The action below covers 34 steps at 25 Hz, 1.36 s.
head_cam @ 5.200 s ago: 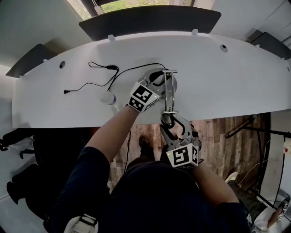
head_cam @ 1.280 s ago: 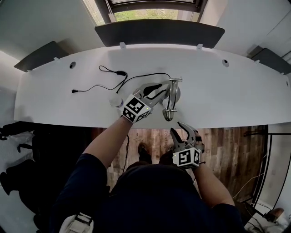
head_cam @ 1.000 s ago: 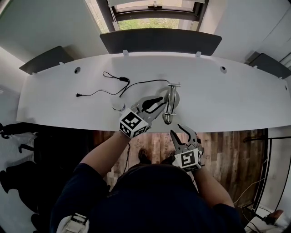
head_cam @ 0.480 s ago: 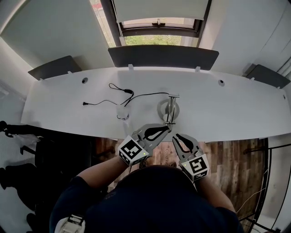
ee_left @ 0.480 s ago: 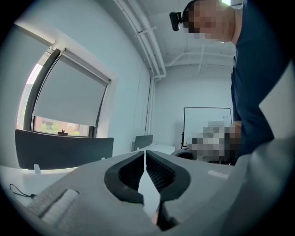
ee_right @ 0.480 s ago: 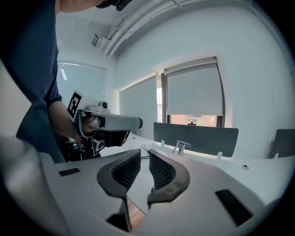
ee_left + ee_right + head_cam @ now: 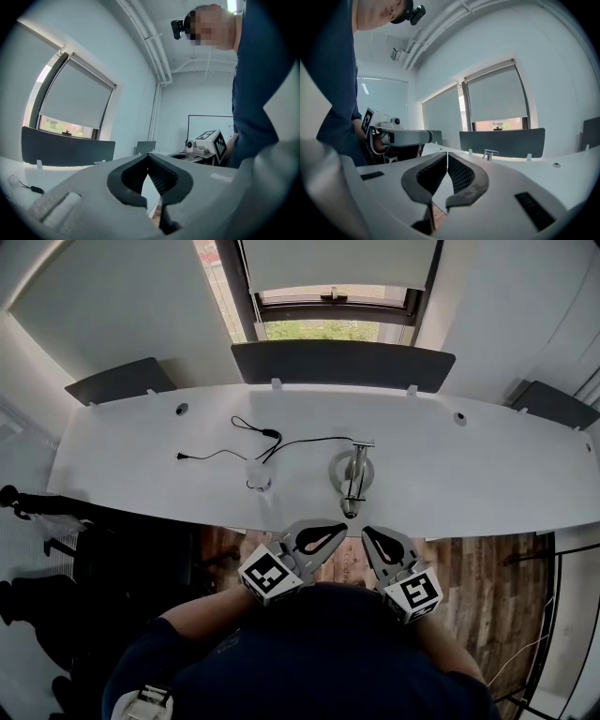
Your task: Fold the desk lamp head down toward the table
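1. The desk lamp (image 7: pixel 351 476) is seen as bare silver metal: a round base, a thin arm ending in a short crossbar on the far side, and a small rounded head on the near side.
2. From above, the arm is seen lying across the base, with the head towards the near edge of the white table (image 7: pixel 487 474). How high the head sits cannot be judged from that angle.
3. The lamp stands near the middle of the table, a little towards the near edge.
4. The left gripper (image 7: pixel 343 527) is held off the table's near edge, just short of the lamp head and apart from it. Its jaws are brought together, with nothing between them.
5. The right gripper (image 7: pixel 367 532) is held beside the left one, likewise clear of the lamp. Its jaws are also closed together and empty.
6. In the right gripper view, only the lamp's crossbar is made out, well beyond the jaw tips.
7. Counted: one lamp, two grippers, one black cable (image 7: pixel 298 441) left of the lamp, one small pale object (image 7: pixel 258 481) by that cable, and three dark screens (image 7: pixel 342 362) behind the table.
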Tool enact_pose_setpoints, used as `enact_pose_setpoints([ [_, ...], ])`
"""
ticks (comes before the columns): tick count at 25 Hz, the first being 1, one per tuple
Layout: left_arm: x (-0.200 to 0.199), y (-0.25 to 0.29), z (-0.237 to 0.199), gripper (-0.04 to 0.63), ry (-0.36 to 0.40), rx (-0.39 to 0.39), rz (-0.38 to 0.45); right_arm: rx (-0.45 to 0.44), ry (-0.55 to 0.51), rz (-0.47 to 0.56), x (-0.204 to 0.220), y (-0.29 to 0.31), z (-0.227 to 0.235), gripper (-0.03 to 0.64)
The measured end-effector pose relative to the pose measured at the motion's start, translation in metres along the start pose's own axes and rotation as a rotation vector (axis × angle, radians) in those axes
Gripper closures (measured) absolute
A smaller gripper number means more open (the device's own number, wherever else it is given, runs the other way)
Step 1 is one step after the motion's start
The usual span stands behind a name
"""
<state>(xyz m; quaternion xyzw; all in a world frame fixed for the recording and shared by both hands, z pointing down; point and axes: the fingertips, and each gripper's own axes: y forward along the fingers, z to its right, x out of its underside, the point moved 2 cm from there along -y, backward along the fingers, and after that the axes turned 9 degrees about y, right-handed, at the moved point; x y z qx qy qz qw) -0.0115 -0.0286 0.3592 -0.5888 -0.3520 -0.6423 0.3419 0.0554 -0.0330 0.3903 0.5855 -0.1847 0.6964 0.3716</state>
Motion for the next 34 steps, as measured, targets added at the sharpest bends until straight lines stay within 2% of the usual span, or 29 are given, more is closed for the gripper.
enact_pose_setpoints([
  [10,0.005,0.001,0.008,0.589,-0.033,-0.009,-0.015,-0.006,0.034,-0.008,0.002,0.001,-0.003,0.607],
  [34,0.005,0.001,0.020,0.589,-0.038,0.007,-0.014,-0.009,0.028,-0.022,0.005,-0.004,0.000,0.607],
])
